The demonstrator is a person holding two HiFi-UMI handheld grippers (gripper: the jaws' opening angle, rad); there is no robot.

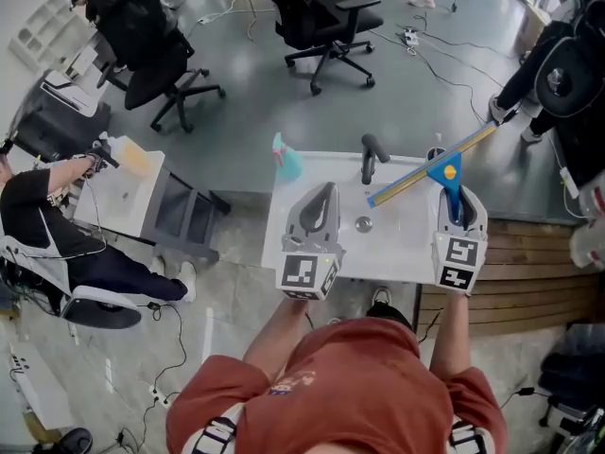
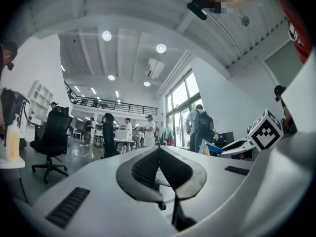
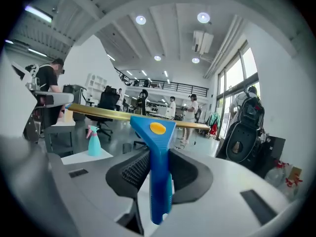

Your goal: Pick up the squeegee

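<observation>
The squeegee (image 1: 444, 170) has a blue handle and a long yellow blade slanting up to the right. My right gripper (image 1: 459, 206) is shut on its handle and holds it up over the white sink counter (image 1: 406, 253). In the right gripper view the blue handle (image 3: 158, 181) stands upright between the dark pads, with the blade (image 3: 98, 113) lying across above them. My left gripper (image 1: 321, 204) hovers over the counter's left part, its jaws shut with nothing in them (image 2: 159, 151). The left gripper view shows a blue bit of the squeegee (image 2: 215, 149) at the right.
On the counter stand a dark faucet (image 1: 371, 155) and a teal spray bottle (image 1: 286, 159); a drain (image 1: 364, 223) sits in the basin. Black office chairs (image 1: 326, 22) stand beyond. A seated person (image 1: 47, 225) and a small white table (image 1: 123, 192) are at left, wooden steps (image 1: 529, 272) at right.
</observation>
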